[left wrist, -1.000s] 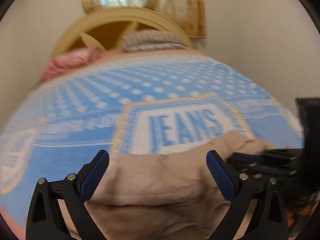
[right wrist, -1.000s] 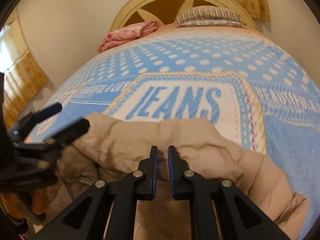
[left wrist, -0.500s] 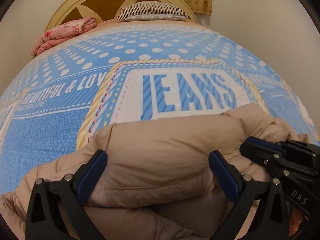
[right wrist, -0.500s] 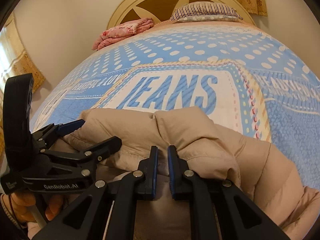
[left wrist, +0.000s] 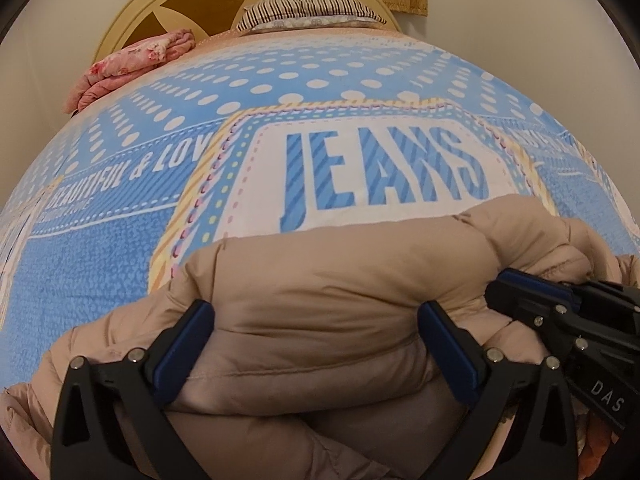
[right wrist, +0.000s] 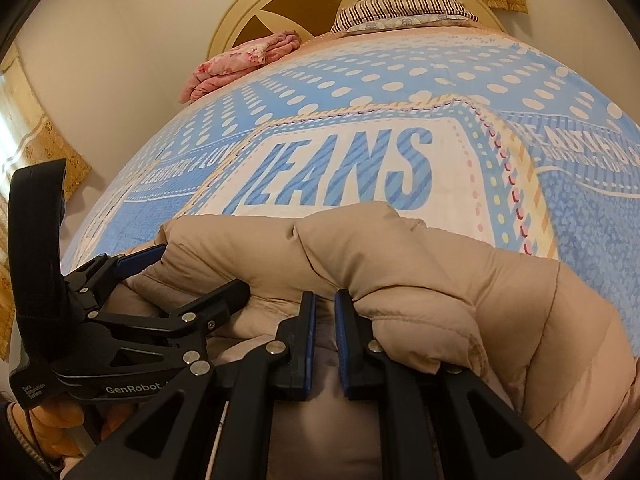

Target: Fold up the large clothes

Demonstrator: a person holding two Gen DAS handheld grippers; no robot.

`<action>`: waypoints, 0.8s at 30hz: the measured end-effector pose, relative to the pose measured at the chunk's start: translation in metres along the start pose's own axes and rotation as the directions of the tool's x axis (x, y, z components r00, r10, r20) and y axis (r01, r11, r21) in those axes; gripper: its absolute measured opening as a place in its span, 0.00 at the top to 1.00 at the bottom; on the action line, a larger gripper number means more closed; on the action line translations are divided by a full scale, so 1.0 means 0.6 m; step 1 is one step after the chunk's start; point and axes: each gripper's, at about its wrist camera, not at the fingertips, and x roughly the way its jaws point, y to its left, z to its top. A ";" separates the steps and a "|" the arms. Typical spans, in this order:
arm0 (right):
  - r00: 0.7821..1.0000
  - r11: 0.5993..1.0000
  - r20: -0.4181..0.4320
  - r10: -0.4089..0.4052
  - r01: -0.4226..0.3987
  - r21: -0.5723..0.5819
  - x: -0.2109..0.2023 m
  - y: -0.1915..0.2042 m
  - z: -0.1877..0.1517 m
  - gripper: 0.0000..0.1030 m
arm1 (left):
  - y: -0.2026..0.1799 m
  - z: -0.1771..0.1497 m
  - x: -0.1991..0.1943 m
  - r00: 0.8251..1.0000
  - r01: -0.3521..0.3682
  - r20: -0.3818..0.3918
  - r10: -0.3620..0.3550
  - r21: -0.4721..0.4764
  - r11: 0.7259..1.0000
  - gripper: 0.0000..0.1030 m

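A beige puffer jacket [left wrist: 328,292] lies bunched at the near end of the bed, folded over itself. My left gripper [left wrist: 316,316] is open, its blue pads [left wrist: 196,324] standing wide on either side of a puffy roll of the jacket. My right gripper [right wrist: 322,300] is shut on the jacket [right wrist: 420,264], with a thin edge of fabric pinched at its tips and the padding bulging over them. In the left wrist view the right gripper [left wrist: 500,284] reaches in from the right onto the jacket. The left gripper [right wrist: 200,270] shows at the left of the right wrist view, held by a hand [right wrist: 52,420].
The bed carries a blue dotted blanket [left wrist: 120,264] with a white "JEANS" panel beyond the jacket. A folded pink cloth [left wrist: 132,64] and a striped pillow [left wrist: 312,10] lie by the cream headboard [left wrist: 132,12]. A wall and a curtain [right wrist: 36,148] are at the left.
Both grippers have come down toward the bed. The jacket roll now sits between the left gripper's wide jaws. The right gripper has stayed shut on the fabric.
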 end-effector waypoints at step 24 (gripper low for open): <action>0.999 0.999 -0.016 -0.043 0.043 -0.025 0.013 0.007 0.001 0.91 | -0.007 0.000 0.009 0.999 -0.027 -0.022 0.027 0.008 1.000 0.00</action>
